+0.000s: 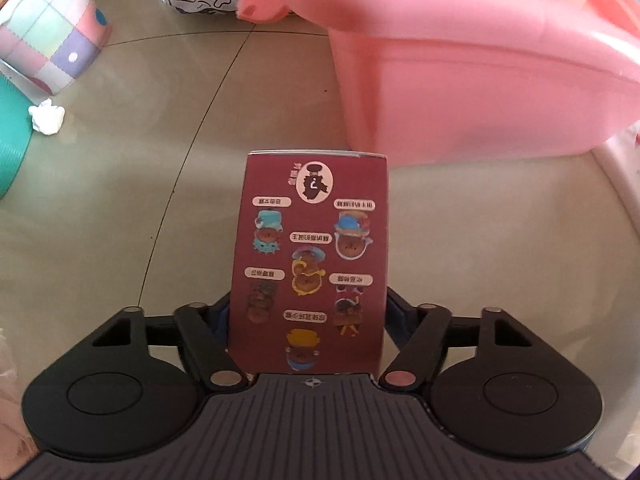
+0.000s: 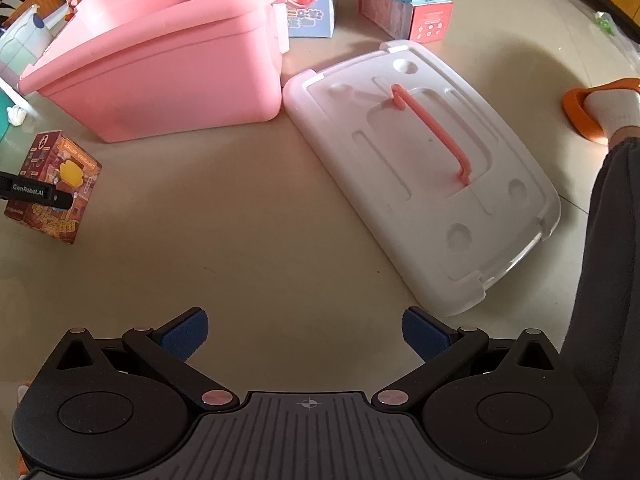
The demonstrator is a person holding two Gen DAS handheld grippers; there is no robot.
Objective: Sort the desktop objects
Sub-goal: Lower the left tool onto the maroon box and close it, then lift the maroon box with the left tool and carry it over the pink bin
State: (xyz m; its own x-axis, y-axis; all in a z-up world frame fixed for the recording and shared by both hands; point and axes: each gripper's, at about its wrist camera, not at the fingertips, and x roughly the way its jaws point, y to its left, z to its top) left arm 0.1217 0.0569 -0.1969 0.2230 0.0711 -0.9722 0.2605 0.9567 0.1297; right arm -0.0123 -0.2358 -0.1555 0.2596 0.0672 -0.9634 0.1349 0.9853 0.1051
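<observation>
Maroon cardboard fills the space between the pads of my left hand-held gripper (image 1: 306, 316): a small printed box (image 1: 310, 264) with cartoon figures on its face, standing on the pale tiled floor (image 1: 160, 200). Both pads press its sides, so I have it clamped. Just beyond the box and to the right of that hand-held gripper sits the pink storage bin (image 1: 460, 92), its near wall close to the box's far edge. Ahead to the left are a pastel patchwork cup (image 1: 48, 48) and a crumpled white scrap (image 1: 47, 118).

My right hand-held gripper (image 2: 306, 336) hangs over bare floor with its blue pads spread wide and nothing between them. Ahead of it to the right lies the white lid (image 2: 424, 168) with its pink handle, flat on the floor beside the bin. More small boxes (image 2: 404, 4) stand beyond the lid. At the far right I see my own foot in an orange slipper (image 2: 580, 112).
</observation>
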